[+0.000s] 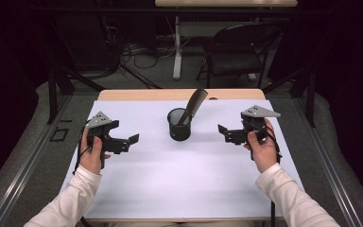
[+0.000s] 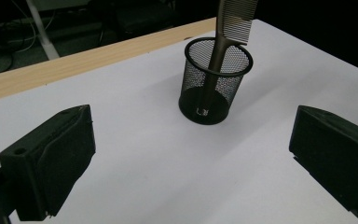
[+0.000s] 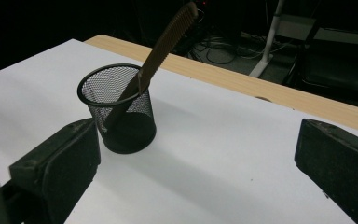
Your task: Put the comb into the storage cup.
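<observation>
A brown plastic comb (image 1: 194, 104) leans in a black wire-mesh cup (image 1: 179, 125) at mid-table. The left gripper (image 1: 133, 139) and right gripper (image 1: 222, 130) flank it, jaws spread, empty. A careless bump would likely tip the light cup.

The room is dark, with black walls or curtains closing in on both sides. A table (image 1: 123, 94) with a pale wooden top stands in the middle, most of it covered by a white sheet (image 1: 179, 175) that catches the light. Beyond it, a black folding chair (image 1: 236, 52) stands on a grey floor (image 1: 170, 78), beside the white leg (image 1: 177, 47) of a second table (image 1: 227, 3) at the far edge. Black cables (image 1: 137, 49) lie tangled on the floor behind. Dark metal rails (image 1: 23, 179) run along either side of the table.
</observation>
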A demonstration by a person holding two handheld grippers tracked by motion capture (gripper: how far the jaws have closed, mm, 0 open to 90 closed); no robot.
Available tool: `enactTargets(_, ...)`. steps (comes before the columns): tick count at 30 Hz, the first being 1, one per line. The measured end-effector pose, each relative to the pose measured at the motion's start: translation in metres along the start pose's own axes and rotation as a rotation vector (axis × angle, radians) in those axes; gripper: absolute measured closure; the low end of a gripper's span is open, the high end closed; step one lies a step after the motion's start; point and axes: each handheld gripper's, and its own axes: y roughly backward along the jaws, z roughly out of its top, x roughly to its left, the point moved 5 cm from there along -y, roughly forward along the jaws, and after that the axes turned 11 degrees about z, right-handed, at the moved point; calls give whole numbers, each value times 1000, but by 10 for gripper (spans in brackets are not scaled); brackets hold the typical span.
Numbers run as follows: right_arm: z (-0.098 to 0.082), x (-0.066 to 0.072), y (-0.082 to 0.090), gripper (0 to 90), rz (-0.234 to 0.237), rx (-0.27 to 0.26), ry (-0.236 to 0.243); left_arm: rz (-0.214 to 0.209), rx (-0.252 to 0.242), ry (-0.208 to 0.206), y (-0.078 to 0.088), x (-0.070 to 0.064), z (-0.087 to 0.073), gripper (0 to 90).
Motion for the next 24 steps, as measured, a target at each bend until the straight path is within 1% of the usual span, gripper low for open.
enactTargets(4,-8,-1,6,2,-5,3,-8,5,-8,14,8,5,-5,7)
enactTargets(6,-12,-2,9,2,-11,6,0,10,-12,18,11,7,-6,7)
enactTargets(9,-18,-3,14,2,-21,6,-9,18,-17,26,17,12,-10,7)
enactTargets(13,-25,-6,21,2,-27,-5,-33,27,-25,46,22,16,-17,7)
enactTargets(15,-29,-7,24,2,-31,-8,-38,30,-25,53,25,19,-21,7)
enactTargets(21,-38,-13,37,2,-44,-27,-62,43,-46,94,34,27,-32,7)
enactTargets(24,-44,-16,43,4,-57,-33,-75,53,-45,100,38,30,-39,7)
